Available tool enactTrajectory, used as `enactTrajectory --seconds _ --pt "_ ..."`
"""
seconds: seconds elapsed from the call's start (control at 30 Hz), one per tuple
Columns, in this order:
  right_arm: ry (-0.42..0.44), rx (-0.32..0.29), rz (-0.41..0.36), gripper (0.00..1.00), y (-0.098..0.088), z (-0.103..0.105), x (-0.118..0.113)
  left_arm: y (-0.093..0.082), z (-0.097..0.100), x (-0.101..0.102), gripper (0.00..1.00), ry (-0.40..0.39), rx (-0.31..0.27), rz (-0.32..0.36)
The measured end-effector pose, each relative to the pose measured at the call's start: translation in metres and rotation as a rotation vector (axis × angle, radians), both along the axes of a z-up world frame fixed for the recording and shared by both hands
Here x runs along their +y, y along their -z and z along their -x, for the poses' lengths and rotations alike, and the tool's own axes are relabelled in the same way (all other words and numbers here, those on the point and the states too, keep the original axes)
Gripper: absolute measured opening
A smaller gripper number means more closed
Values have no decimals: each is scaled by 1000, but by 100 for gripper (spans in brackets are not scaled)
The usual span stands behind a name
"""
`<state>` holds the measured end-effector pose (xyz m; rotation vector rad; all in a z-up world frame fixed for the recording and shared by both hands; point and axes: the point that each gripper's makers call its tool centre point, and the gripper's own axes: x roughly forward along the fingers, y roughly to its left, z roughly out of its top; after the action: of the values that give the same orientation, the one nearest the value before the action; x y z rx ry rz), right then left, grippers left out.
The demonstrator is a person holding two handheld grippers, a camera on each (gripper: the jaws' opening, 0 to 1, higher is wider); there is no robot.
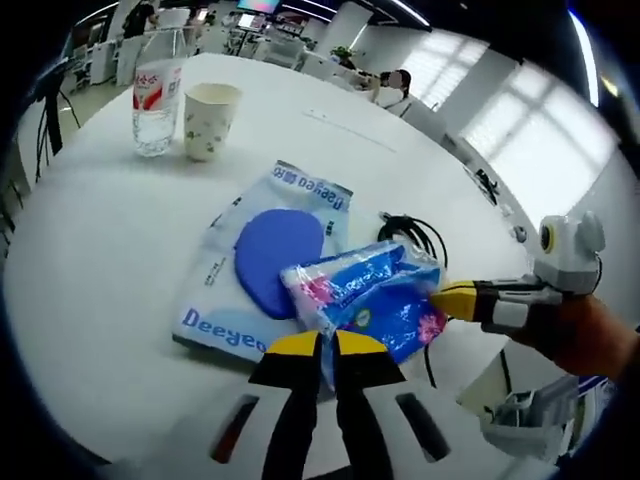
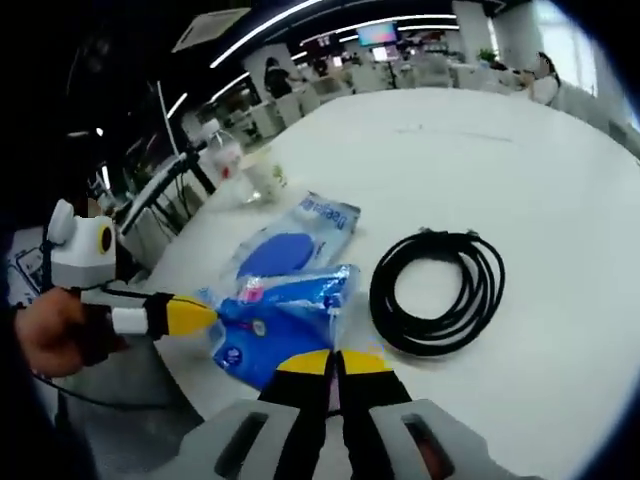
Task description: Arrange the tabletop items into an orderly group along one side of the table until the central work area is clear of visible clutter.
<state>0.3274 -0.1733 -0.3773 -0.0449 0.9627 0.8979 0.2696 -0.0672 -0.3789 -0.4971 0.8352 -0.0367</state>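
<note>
A blue plastic packet (image 1: 372,292) (image 2: 285,315) with pink print lies on top of a flat white and blue Deeyeo pack (image 1: 262,262) (image 2: 305,232) on the round white table (image 1: 90,260). My left gripper (image 1: 322,348) is shut on the packet's near edge. It enters the right gripper view as a yellow tip (image 2: 190,316) at the packet's left end. My right gripper (image 2: 336,364) is shut on the packet's opposite edge, and the left gripper view has its yellow tip (image 1: 455,300) at the packet's right end. Close beside the packet lies a coiled black cable (image 2: 440,285) (image 1: 415,232).
A water bottle (image 1: 156,98) (image 2: 224,158) and a paper cup (image 1: 208,120) (image 2: 266,178) stand together at the table's far side. A hand (image 1: 578,332) (image 2: 48,336) holds each gripper. Chairs and desks stand beyond the table. The table's edge runs close under both grippers.
</note>
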Motion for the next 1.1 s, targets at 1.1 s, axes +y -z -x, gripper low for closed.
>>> enactTrajectory --seconds 1.1 --pt "98 17 -6 4 16 3 -5 11 -4 -12 5 204 14 -120"
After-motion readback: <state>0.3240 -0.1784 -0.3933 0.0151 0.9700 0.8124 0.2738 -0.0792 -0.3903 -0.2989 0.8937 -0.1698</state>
